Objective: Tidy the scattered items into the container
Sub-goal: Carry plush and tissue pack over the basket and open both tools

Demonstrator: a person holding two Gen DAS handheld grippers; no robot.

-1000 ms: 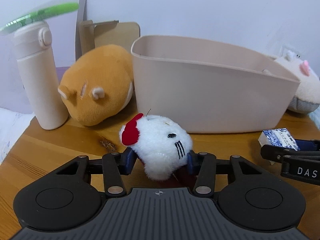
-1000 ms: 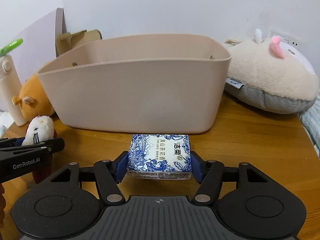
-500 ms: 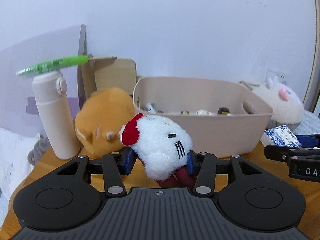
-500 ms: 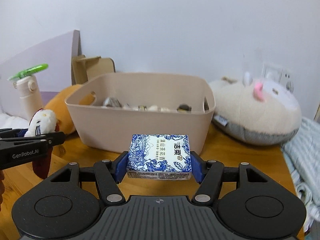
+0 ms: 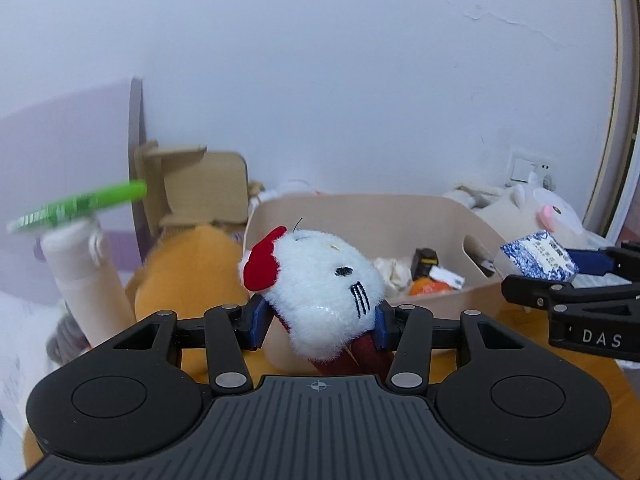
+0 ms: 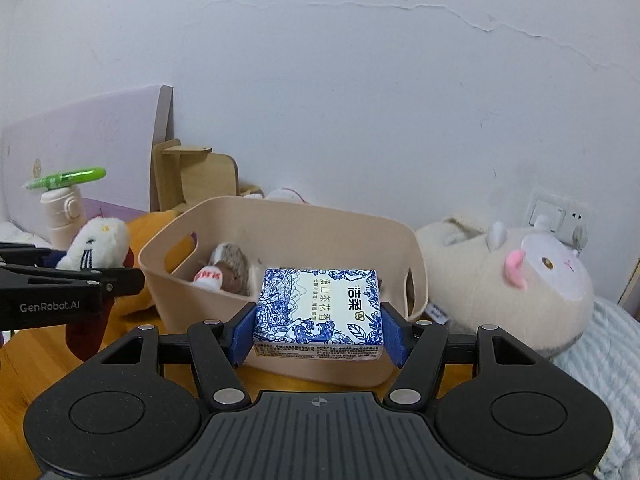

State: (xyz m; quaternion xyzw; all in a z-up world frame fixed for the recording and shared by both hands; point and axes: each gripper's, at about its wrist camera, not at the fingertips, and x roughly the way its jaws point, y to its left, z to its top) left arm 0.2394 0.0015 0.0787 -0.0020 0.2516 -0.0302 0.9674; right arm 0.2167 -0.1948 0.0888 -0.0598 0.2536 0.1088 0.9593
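Observation:
My left gripper [image 5: 318, 320] is shut on a white plush kitten [image 5: 320, 288] with a red bow, held in the air in front of the beige bin's [image 5: 372, 212] left end. It also shows in the right wrist view [image 6: 96, 246]. My right gripper [image 6: 318, 334] is shut on a blue-and-white tissue pack [image 6: 318, 312], held in the air just before the bin's [image 6: 280, 216] near wall. The pack also shows in the left wrist view [image 5: 538, 256]. Several small items lie inside the bin, among them a hedgehog toy [image 6: 226, 266].
An orange plush [image 5: 188, 276] and a cream bottle [image 5: 86, 284] with a green pen [image 5: 76, 204] on top stand left of the bin. A large cream plush [image 6: 512, 284] lies to its right. A wooden stand [image 6: 192, 176] leans at the wall. The table [image 6: 36, 364] is wood.
Both grippers have risen with their loads, from table level to above the bin's rim. The bin's inside now shows in both views.

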